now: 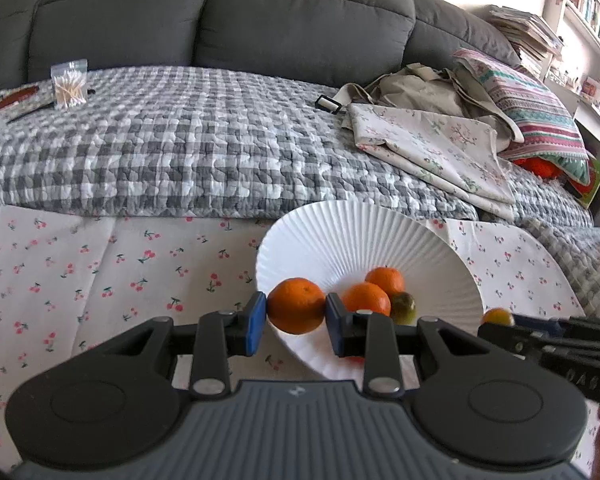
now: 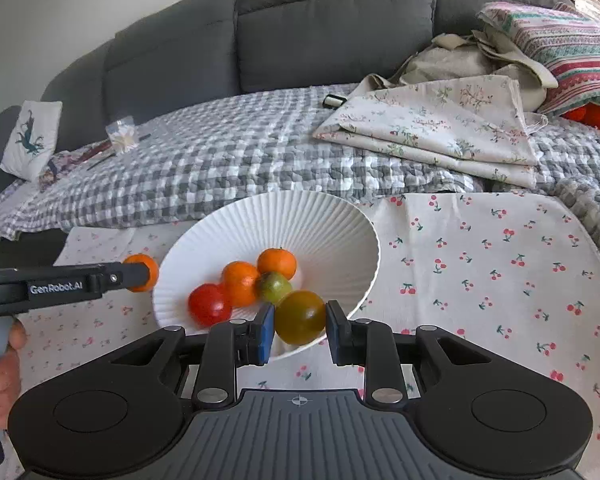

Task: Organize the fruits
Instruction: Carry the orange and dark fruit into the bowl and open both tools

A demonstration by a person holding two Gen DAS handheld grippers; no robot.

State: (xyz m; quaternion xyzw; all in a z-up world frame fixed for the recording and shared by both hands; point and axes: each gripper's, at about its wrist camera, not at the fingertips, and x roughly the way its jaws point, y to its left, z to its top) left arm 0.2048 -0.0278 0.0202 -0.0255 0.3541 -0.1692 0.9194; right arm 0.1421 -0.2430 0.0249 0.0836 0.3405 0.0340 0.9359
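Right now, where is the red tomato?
In the right wrist view, the red tomato lies in the white bowl, leftmost, touching an orange.
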